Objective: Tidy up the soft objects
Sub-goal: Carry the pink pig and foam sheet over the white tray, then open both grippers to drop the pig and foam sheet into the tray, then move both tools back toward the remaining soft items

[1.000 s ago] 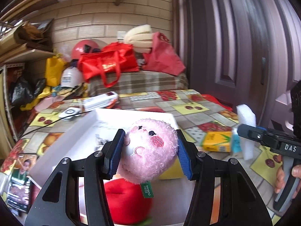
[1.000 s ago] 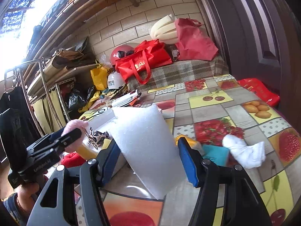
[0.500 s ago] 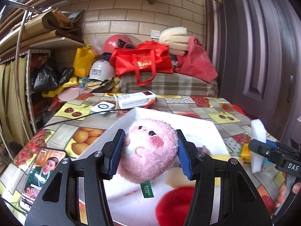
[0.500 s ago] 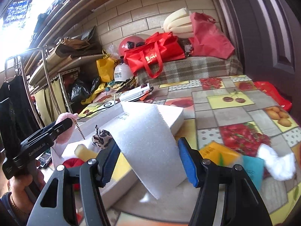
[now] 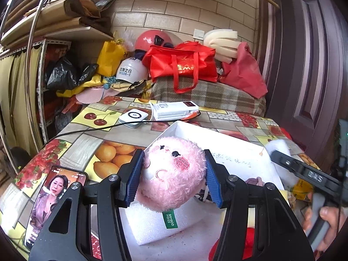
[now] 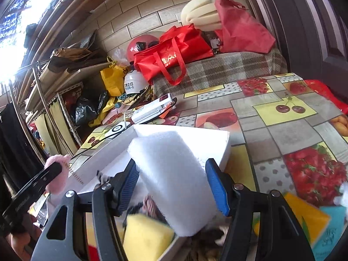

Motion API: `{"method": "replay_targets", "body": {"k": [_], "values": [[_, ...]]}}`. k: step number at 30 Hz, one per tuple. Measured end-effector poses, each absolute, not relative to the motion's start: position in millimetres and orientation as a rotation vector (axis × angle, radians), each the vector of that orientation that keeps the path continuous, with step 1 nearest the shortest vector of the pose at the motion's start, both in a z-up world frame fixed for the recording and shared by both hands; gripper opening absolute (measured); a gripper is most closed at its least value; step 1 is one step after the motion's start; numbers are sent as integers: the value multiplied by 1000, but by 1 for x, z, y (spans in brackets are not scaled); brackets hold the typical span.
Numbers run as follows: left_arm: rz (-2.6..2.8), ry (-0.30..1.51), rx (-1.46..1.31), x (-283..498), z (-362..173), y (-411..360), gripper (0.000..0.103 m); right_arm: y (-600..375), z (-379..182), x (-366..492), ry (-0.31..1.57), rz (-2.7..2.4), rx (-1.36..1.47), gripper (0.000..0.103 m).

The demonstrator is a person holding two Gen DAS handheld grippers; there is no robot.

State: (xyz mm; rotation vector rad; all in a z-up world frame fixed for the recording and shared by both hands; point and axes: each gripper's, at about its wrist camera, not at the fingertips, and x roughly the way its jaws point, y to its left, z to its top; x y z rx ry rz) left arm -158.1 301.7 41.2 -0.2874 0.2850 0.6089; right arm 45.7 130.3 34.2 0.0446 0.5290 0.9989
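Note:
My left gripper (image 5: 173, 177) is shut on a pink plush toy (image 5: 171, 171) with a green tag, held above the near left part of the white box (image 5: 217, 134). My right gripper (image 6: 173, 183) is shut on a white foam block (image 6: 171, 174), held over the box (image 6: 184, 130). Inside the box lie a white foam slab (image 5: 156, 221), a red soft item (image 5: 248, 248), a yellow sponge (image 6: 145, 237) and a patterned cloth (image 5: 254, 182). The right gripper also shows at the right of the left wrist view (image 5: 304, 171); the plush shows at the left of the right wrist view (image 6: 57, 174).
A phone (image 5: 50, 198) playing video lies at the table's near left. A white charger puck (image 5: 134, 117) with a black cable and a white device (image 5: 174, 108) lie behind the box. A yellow carton (image 6: 308, 217) and teal packet (image 6: 330, 232) lie right of it. Bags and helmets crowd the back.
Both grippers have moved left over the white box with their objects still held. The foam block now hangs over the box interior; the plush is over its near left part.

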Motion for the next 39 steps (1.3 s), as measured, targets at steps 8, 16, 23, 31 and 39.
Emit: {"method": "replay_targets", "body": {"k": [8, 16, 23, 31, 39], "values": [[590, 328, -201, -143, 43, 286, 55, 153, 36, 41, 506, 1010, -42, 62], [593, 343, -202, -138, 42, 285, 75, 158, 39, 35, 467, 1007, -84, 82], [631, 301, -178, -144, 44, 281, 103, 150, 42, 37, 438, 994, -39, 103], [662, 281, -202, -152, 44, 286, 103, 138, 42, 43, 436, 981, 37, 103], [687, 250, -272, -162, 44, 297, 103, 132, 43, 44, 426, 979, 72, 103]]}}
